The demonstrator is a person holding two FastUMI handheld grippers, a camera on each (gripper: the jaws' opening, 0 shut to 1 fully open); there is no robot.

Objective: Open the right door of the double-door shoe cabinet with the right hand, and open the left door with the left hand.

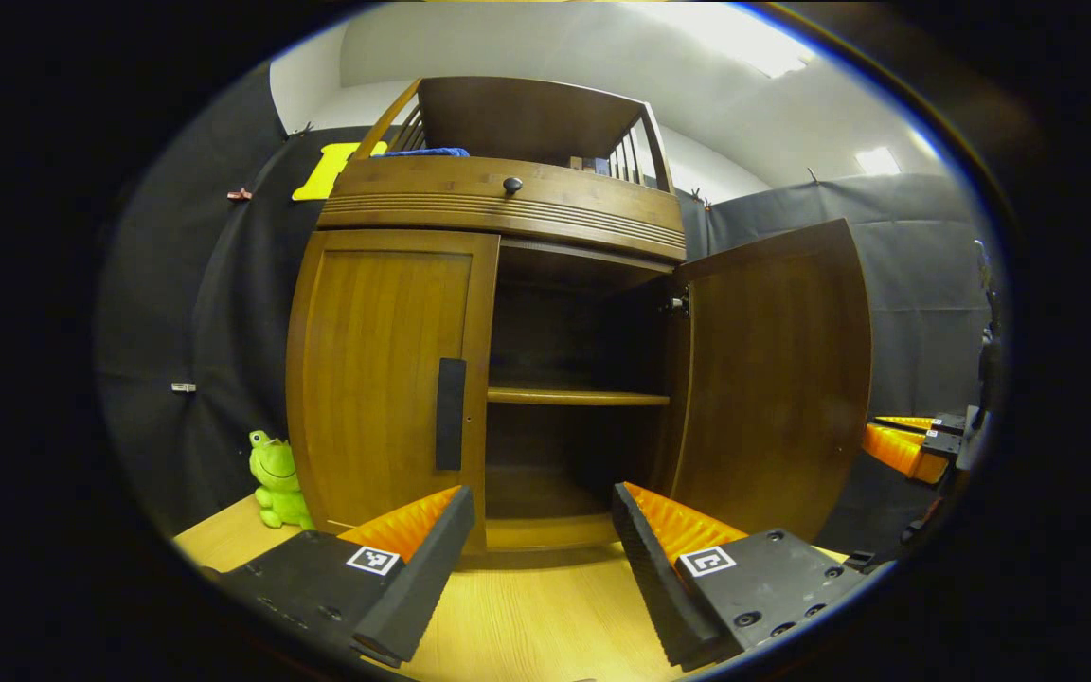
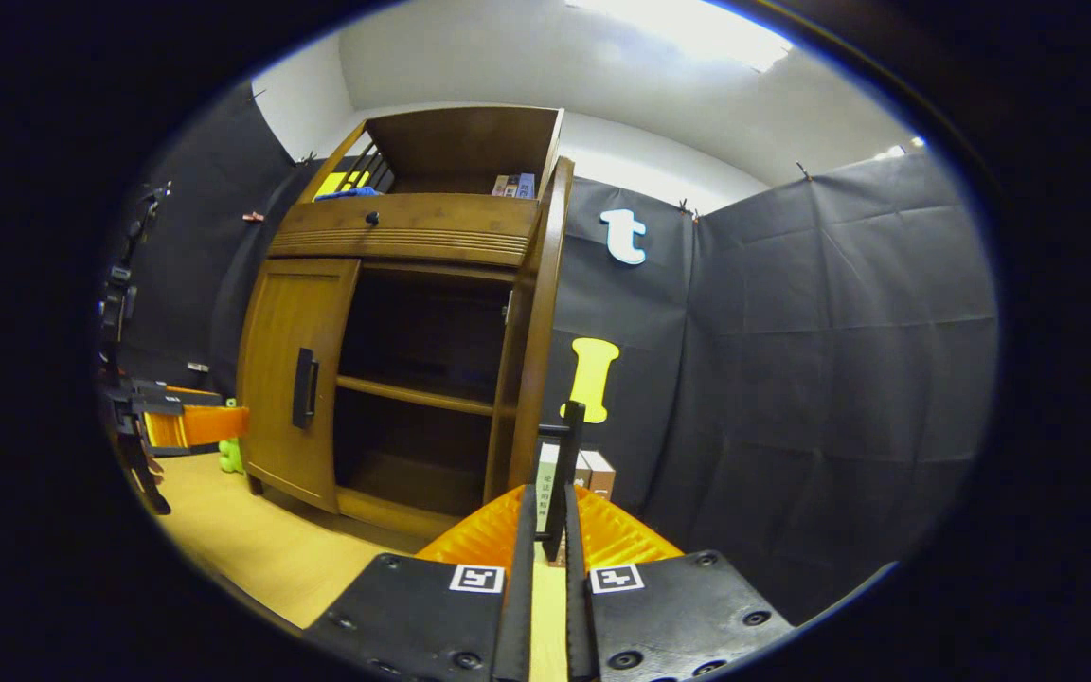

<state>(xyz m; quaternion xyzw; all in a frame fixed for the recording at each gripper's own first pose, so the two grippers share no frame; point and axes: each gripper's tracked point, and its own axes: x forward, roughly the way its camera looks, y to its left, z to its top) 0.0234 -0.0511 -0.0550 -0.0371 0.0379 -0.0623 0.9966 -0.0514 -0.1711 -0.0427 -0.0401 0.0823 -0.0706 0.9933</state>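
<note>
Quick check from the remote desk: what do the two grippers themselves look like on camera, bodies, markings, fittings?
The left gripper and the right gripper match: flat black body plates with visible screws, and a small square black-and-white tag on each side plate. Behind each finger sits an orange ribbed wedge. In the right gripper view the left gripper appears farther off with a black frame and fittings; no cables or sleeves can be made out.

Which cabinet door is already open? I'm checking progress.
The right door, swung out with the shelf visible; the left door sits closed, its handle untouched.
</note>
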